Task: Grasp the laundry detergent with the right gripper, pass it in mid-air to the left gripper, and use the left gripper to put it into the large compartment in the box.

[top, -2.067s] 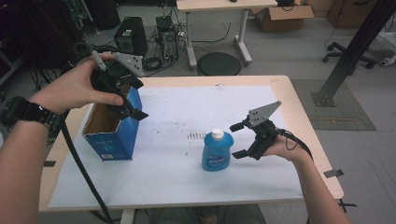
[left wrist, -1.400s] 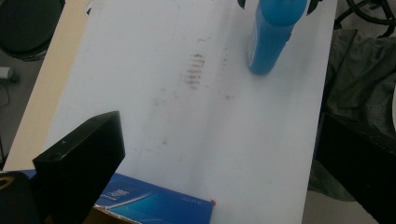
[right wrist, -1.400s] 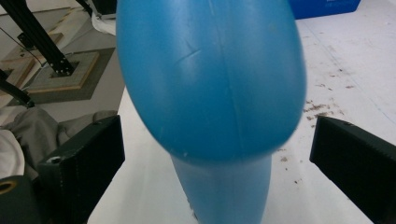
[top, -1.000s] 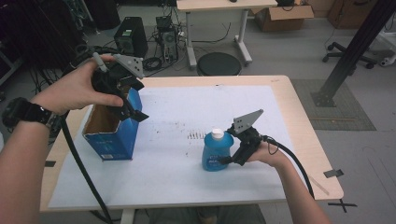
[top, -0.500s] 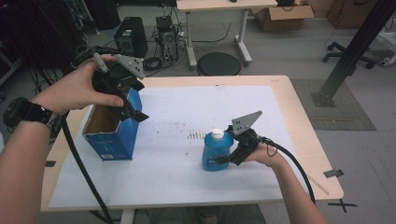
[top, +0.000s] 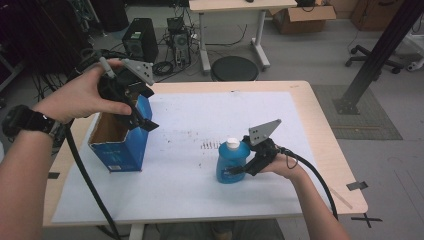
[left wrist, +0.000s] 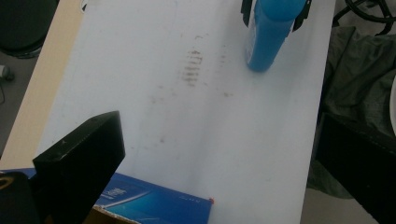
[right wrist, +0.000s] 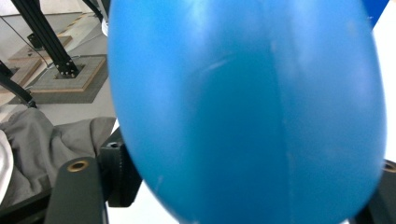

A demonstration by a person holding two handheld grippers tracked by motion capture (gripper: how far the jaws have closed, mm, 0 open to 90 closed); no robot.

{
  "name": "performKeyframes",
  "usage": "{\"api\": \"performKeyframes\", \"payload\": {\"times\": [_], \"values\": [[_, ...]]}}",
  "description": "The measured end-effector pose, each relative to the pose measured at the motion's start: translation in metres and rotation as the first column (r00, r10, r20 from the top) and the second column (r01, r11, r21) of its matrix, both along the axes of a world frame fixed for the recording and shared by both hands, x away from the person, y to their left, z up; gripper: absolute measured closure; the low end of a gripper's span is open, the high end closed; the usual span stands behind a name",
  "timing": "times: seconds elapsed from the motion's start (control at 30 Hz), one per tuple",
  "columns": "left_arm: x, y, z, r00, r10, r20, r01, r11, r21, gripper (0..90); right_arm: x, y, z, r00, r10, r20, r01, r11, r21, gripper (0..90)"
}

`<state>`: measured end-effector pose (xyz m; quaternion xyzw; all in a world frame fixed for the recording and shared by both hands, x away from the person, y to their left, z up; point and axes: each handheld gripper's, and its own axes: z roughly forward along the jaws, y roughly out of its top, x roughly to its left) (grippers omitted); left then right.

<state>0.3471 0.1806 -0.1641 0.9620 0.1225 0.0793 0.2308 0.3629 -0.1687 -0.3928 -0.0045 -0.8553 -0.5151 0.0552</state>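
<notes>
A blue bottle (top: 230,162) with a white cap stands upright near the middle of the white sheet. My right gripper (top: 239,168) reaches it from the right. Its jaws have just been closing and now press on the bottle's sides. The bottle (right wrist: 247,107) bulges between them in the right gripper view. An open blue carton (top: 119,142) stands at the left. My left gripper (top: 144,108) hovers over the carton's far corner, open, with nothing between its jaws. The left gripper view looks down between those wide jaws (left wrist: 219,177) at the carton's rim (left wrist: 154,205) and the far bottle (left wrist: 268,37).
A white sheet (top: 190,125) covers most of the wooden table (top: 325,125). Grey cloth (left wrist: 359,88) lies past the near edge. A round stool (top: 234,67), computer cases and a desk stand beyond the far edge. A black frame post (top: 375,55) rises at the right.
My right gripper moved left up to the bottle, then its jaws closed in on the bottle's sides. The left gripper and the carton stayed where they were.
</notes>
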Motion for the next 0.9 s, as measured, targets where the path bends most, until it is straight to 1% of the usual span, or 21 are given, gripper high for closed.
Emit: {"api": "performKeyframes", "payload": {"times": [0.23, 0.37, 0.47, 0.53, 0.73, 0.9], "values": [[-0.0004, 0.0002, 0.0001, 1.0000, 0.001, 0.002, -0.001, 1.0000, 0.002, 2.6, 0.0002, -0.0010, -0.0009, 1.0000, -0.001, 0.004, 0.001, 1.000, 0.006, 31.0], [-0.0002, 0.0001, -0.0002, 1.0000, 0.000, 0.001, 0.000, 1.0000, 0.005, 2.6, 0.0001, -0.0012, -0.0021, 1.0000, 0.004, 0.004, -0.004, 1.000, 0.009, 35.0], [-0.0003, -0.0002, -0.0003, 1.0000, -0.002, 0.002, 0.002, 1.0000, 0.006, 2.6, 0.0009, -0.0020, -0.0030, 1.0000, -0.004, 0.008, 0.004, 1.000, 0.025, 37.8], [-0.0004, -0.0003, -0.0001, 1.0000, -0.002, 0.001, 0.002, 1.0000, 0.008, 2.6, 0.0012, -0.0024, -0.0035, 0.9999, 0.001, 0.011, -0.001, 1.000, 0.031, 38.9], [-0.0002, -0.0003, 0.0002, 1.0000, -0.002, 0.002, 0.002, 1.0000, 0.007, 2.6, 0.0008, -0.0024, -0.0031, 0.9998, 0.004, 0.020, -0.005, 0.999, 0.033, 39.7], [-0.0001, -0.0006, 0.0002, 1.0000, -0.005, 0.004, 0.005, 1.0000, 0.008, 2.6, 0.0011, -0.0026, -0.0033, 0.9999, 0.002, 0.015, -0.003, 0.999, 0.039, 40.5]]}}
